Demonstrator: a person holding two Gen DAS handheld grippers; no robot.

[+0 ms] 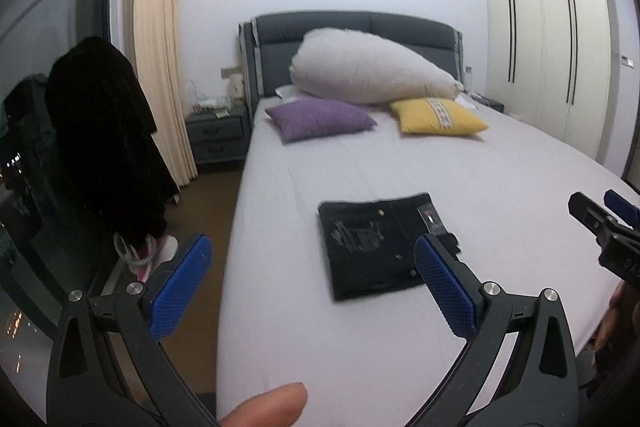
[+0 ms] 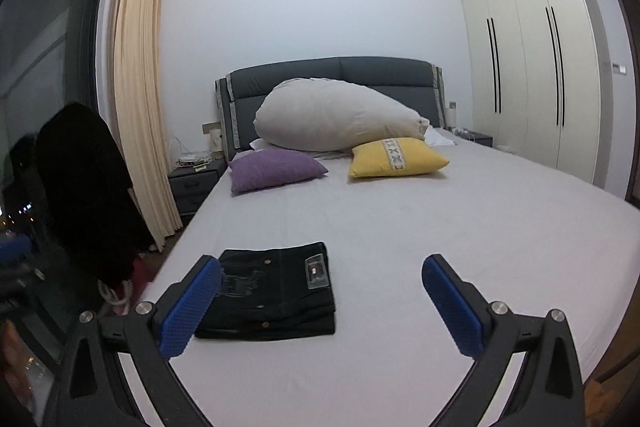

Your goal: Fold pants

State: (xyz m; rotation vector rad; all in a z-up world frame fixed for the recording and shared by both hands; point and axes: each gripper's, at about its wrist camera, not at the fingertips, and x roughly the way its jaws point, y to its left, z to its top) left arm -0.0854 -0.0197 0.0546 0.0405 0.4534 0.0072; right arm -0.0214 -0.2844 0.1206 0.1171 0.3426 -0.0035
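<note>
Dark pants lie folded into a flat rectangle on the white sheet near the foot of the bed. My left gripper hangs raised above the bed's near left edge, jaws wide open and empty, with the pants just beyond its right pad. My right gripper is also lifted clear of the sheet, wide open and empty, its left pad overlapping the pants' left edge in the picture. In the left wrist view the right gripper shows at the far right. A thumb rests at the bottom.
At the headboard lie a big white pillow, a purple cushion and a yellow cushion. A dark garment hangs left of the bed beside a curtain and nightstand. Wardrobe doors line the right wall.
</note>
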